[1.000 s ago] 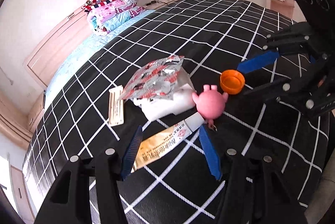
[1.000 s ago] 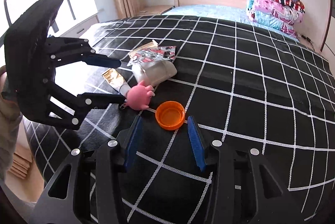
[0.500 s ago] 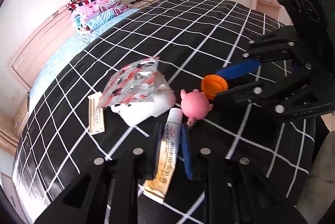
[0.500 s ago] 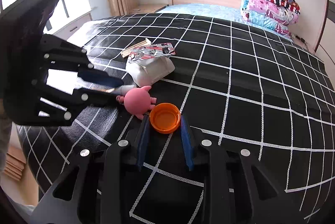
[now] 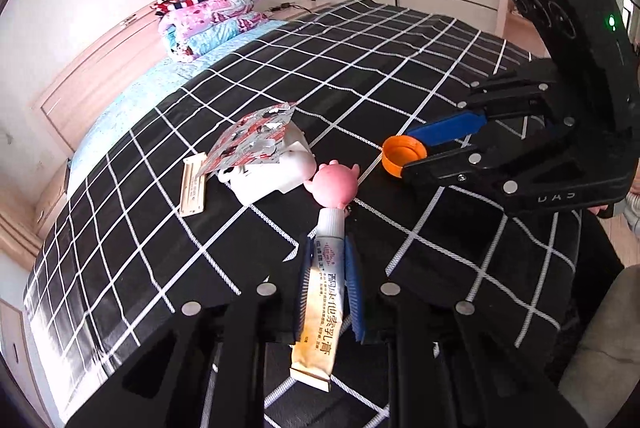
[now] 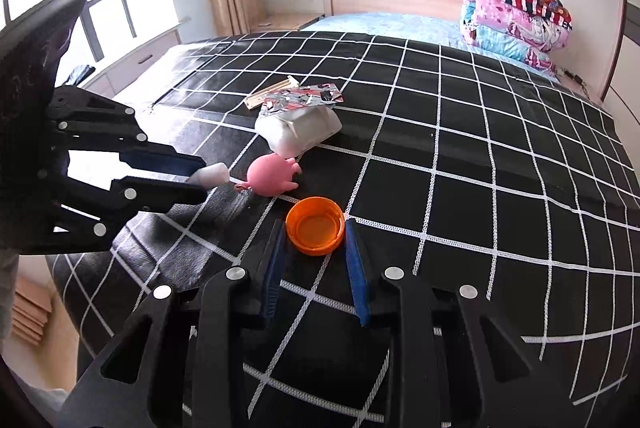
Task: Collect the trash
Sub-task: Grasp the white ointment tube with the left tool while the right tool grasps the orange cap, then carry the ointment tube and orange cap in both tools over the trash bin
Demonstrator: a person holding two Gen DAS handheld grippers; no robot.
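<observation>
The left gripper [image 5: 329, 280] is clamped on the flattened yellow-and-white ointment tube [image 5: 323, 302], its blue pads pressing the tube's sides just behind the white cap. The right gripper [image 6: 316, 252] has closed on the orange plastic bottle cap [image 6: 315, 230], both pads against its rim.

To do this lift well, each piece should come straight up off the black bedspread with white grid lines [image 5: 400, 68] before travelling, so the tube's cap does not drag the pink pig toy [image 5: 335, 185] touching it (the toy looks like a keepsake, not trash). The shallow cap is held only by its rim and could pop out if tilted.

Both grippers angle downward toward the bed, converging from opposite sides. The foil snack wrapper [image 5: 256, 140], white crumpled pack [image 5: 272, 174] and wooden strip [image 5: 194, 184] still lie beyond.
</observation>
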